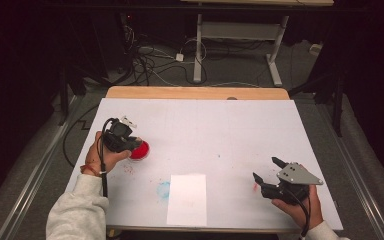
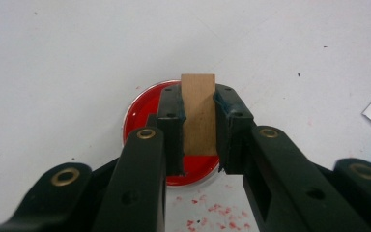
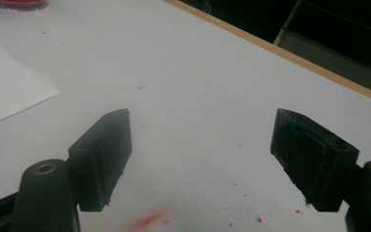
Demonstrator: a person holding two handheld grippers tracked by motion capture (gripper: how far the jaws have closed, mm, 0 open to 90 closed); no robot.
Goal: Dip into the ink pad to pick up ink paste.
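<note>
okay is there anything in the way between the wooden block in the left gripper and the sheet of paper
Nothing visible. The left gripper holds the block over the red dish; bare table lies between it and the paper.

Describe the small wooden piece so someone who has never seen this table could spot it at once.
On the white table, look to its left side, where the left gripper hangs over a round dish of red paint. The wooden block is the flat, pale-brown rectangle clamped upright between the black jaws, the only wooden thing there.
</note>
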